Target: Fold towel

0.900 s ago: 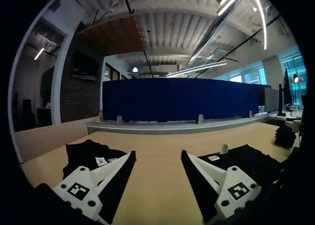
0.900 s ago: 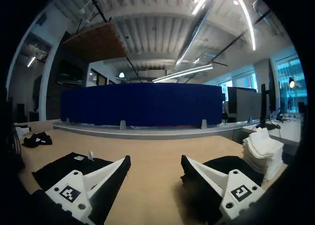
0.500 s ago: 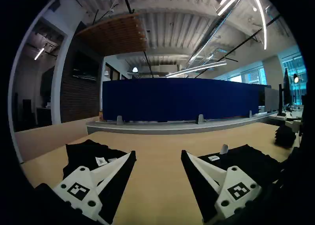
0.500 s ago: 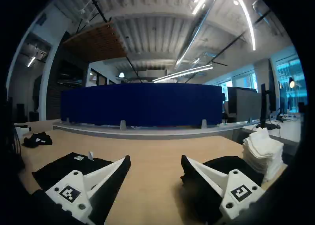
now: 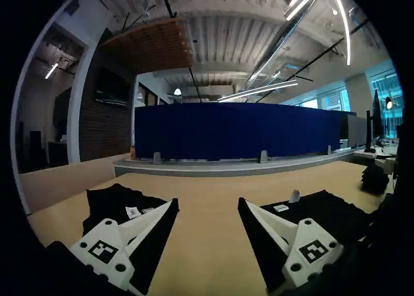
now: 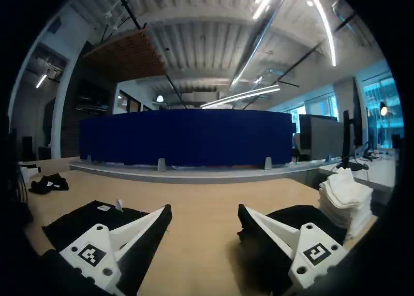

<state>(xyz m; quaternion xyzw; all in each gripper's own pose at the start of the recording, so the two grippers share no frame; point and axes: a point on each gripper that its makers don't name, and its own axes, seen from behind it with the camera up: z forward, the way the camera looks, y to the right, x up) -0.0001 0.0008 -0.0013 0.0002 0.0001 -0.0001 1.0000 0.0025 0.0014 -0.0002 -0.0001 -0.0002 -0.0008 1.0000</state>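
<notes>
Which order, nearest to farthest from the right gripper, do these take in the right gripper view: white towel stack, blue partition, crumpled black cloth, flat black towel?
1. Flat black towel, lower left, closest in.
2. White towel stack, off to the right.
3. Crumpled black cloth, far left, farther back.
4. Blue partition, across the back, farthest.

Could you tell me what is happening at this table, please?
The left gripper and the right gripper are both held low over the table, fingers open, gripping nothing. Black towels lie flat on the wood beside the fingers, and a white stack of folded cloths sits off to the right gripper's right. No towel is grasped at this moment.
</notes>
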